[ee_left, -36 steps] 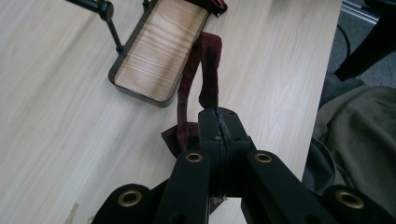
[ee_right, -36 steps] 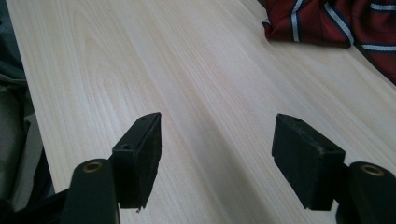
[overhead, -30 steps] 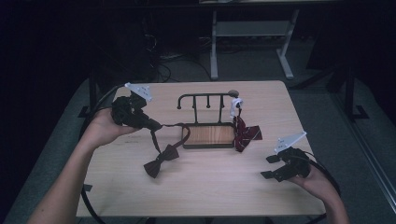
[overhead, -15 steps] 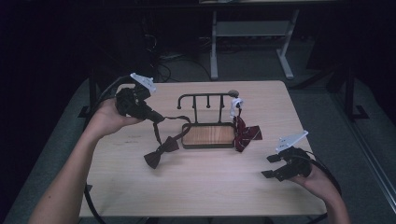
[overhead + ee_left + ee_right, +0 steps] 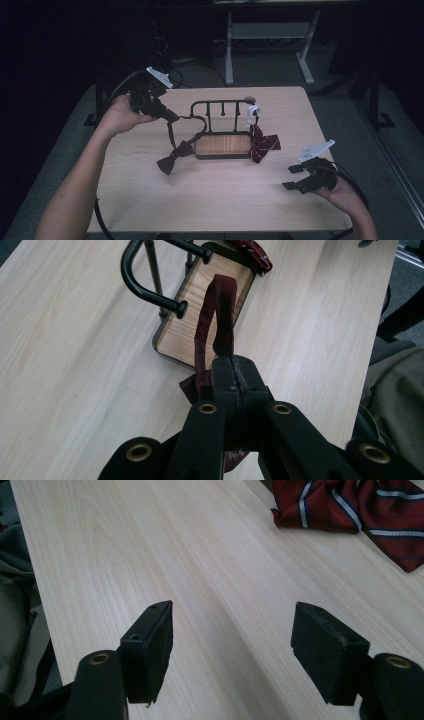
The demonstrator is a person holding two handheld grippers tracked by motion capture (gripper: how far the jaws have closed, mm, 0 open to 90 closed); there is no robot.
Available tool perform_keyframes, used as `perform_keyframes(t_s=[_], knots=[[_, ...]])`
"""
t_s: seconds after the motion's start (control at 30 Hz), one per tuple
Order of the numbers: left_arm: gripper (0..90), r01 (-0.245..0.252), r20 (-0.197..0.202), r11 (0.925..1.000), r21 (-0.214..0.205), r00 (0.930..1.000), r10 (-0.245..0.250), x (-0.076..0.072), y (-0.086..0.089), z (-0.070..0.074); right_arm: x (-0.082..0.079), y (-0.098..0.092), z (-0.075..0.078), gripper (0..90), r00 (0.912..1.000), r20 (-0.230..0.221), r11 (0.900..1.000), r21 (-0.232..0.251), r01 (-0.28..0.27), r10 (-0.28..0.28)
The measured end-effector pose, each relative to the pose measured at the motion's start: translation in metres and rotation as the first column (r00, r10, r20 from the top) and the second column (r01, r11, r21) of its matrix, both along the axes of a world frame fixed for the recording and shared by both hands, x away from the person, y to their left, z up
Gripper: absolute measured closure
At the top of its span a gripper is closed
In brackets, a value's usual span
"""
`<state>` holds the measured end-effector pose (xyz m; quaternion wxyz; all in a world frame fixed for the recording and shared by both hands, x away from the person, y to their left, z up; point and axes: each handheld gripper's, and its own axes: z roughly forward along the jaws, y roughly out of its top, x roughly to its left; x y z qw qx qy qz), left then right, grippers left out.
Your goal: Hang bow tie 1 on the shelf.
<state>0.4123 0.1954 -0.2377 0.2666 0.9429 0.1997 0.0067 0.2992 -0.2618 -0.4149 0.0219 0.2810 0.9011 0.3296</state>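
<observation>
My left gripper (image 5: 170, 117) is raised over the table's left rear and is shut on the strap (image 5: 215, 320) of a dark maroon bow tie (image 5: 174, 157). The strap loops toward the rack and the bow hangs down to the tabletop. A black metal rack (image 5: 222, 107) with a wooden base (image 5: 223, 145) stands mid-table. A red striped bow tie (image 5: 264, 144) hangs at the rack's right end and lies partly on the table (image 5: 350, 510). My right gripper (image 5: 295, 177) rests near the table's right front, open, with bare wood between its jaws (image 5: 232, 645).
The light wooden table (image 5: 210, 200) has dark floor around it. A white metal frame (image 5: 265, 35) stands behind the table. Cables trail off both grippers at the table's edges.
My left gripper has lifted and drawn back to the left with the strap, pulling the maroon bow tie toward the rack. The right gripper has stayed put.
</observation>
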Motion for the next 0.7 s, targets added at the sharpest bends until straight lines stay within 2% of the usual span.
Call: perform_keyframes(t_s=[0.27,0.47,0.7], knots=[[89.4,-0.028,-0.003,0.9995,0.011,0.9996,0.028,0.012,0.004,0.000,0.001,0.001,-0.004,32.8,0.9999,-0.015,1.0000,-0.002,-0.001,0.001],[89.4,-0.066,-0.009,0.9978,0.004,0.9978,0.066,0.022,0.009,0.001,0.001,-0.001,-0.003,32.8,1.0000,-0.008,1.0000,0.001,-0.005,0.005],[89.4,-0.094,-0.022,0.9954,0.018,0.9953,0.094,0.031,0.012,-0.002,0.001,-0.002,-0.002,32.8,1.0000,-0.004,1.0000,0.001,-0.002,0.002]])
